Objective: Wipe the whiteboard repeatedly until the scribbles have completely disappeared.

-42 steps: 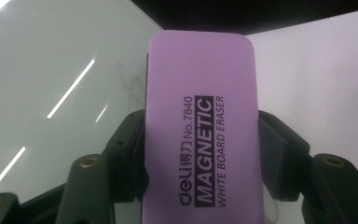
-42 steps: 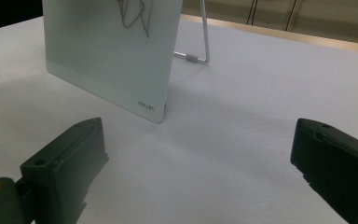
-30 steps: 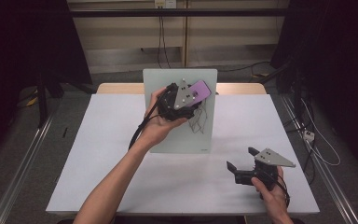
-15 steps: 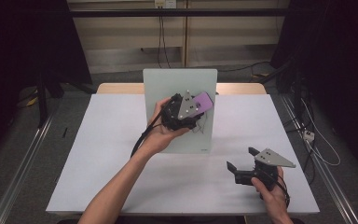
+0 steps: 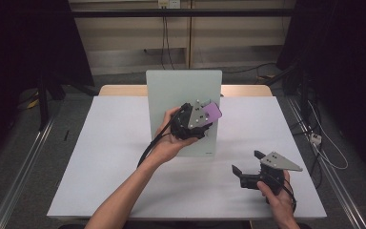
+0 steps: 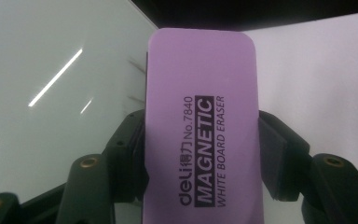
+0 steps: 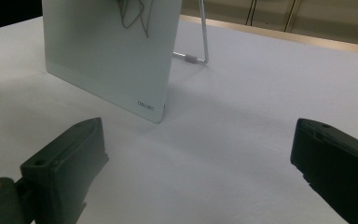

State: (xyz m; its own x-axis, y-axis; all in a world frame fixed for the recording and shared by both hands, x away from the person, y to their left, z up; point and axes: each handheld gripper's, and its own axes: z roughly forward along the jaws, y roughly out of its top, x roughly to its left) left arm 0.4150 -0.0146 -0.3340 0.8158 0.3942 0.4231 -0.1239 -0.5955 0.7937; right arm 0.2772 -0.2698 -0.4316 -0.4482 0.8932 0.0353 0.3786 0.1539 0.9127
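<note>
On the white table a pale glass board stands upright near the centre, leaning back on a thin wire stand behind it, its face toward the person. The left hand comes in from about 7 o'clock, forearm stretched diagonally up across the table, palm under the left gripper, which is lifted in front of the board's right half. Its jaws are clamped on a purple eraser, one jaw on each long edge. In the high view the eraser's long axis runs along the jaws and its free end points toward roughly 1 o'clock, reaching the board's right edge. In the left gripper view the eraser stands up between the jaws, printed side to the camera, lettering running along its length, with the board's glossy face to its left and white table to its right; whether it touches the glass cannot be told. Dark scribbled lines mark the board's face. At about 4 o'clock of the board, well apart from it, the right hand rests low near the table's front edge, holding the right gripper. Its jaws stand wide apart with nothing between them, pointing toward about 10 o'clock at the board's lower corner.
</note>
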